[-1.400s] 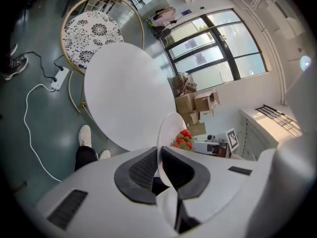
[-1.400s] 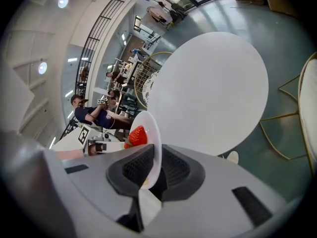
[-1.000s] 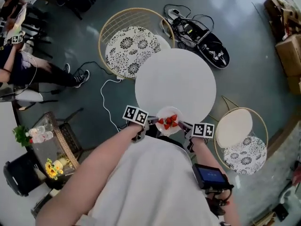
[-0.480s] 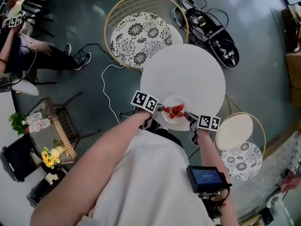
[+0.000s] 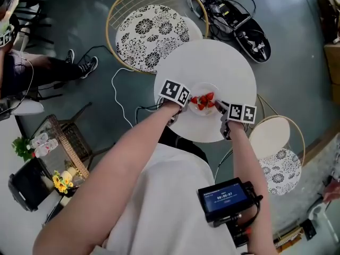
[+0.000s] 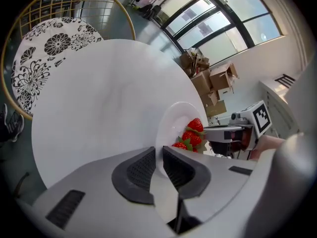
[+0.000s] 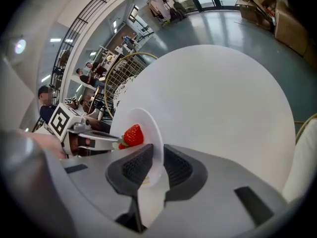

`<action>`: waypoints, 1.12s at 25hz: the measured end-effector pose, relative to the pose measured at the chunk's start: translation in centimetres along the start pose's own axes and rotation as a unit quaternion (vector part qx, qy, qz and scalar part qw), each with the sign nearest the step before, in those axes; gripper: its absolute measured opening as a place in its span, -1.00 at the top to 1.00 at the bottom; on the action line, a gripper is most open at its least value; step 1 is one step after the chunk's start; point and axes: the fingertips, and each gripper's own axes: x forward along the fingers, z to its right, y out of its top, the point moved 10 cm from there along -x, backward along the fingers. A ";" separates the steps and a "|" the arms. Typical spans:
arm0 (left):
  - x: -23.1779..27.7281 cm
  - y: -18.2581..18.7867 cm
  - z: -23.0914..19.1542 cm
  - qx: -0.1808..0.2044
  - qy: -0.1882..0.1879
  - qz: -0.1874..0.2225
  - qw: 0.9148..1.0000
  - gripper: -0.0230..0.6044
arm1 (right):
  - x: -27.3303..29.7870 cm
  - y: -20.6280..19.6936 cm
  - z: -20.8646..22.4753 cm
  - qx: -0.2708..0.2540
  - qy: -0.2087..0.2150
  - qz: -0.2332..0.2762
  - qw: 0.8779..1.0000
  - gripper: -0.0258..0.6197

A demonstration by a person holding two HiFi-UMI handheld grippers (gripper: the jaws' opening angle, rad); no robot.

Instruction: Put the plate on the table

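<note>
The plate (image 5: 203, 112) has moved farther over the tabletop (image 5: 223, 62); the left tongs (image 5: 188, 101) and right tongs (image 5: 219, 106) clamp opposite rims.

You are in an open-plan office lounge, not a home. A polished grey floor (image 5: 297, 78) runs under a round white table (image 5: 234, 62) and gold wire chairs (image 5: 133, 4) with floral cushions (image 5: 146, 33). Around you are tall windows (image 6: 218, 19), a railed upper gallery (image 7: 94, 14), stacked cardboard boxes (image 6: 213, 83) and a seated person (image 5: 37, 76).
</note>
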 end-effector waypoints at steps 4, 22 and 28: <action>0.2 1.6 0.2 0.010 0.014 0.004 1.000 0.84 | 0.1 1.6 0.1 -0.011 -0.014 0.013 1.000 0.77; 0.3 2.5 0.4 0.027 0.042 -0.008 0.999 0.76 | 0.7 1.8 -0.8 -0.177 -0.145 0.017 0.973 0.70; -2.1 2.6 -0.6 0.011 0.039 0.044 0.998 0.75 | -1.2 1.8 0.4 -0.165 -0.133 0.064 0.975 0.70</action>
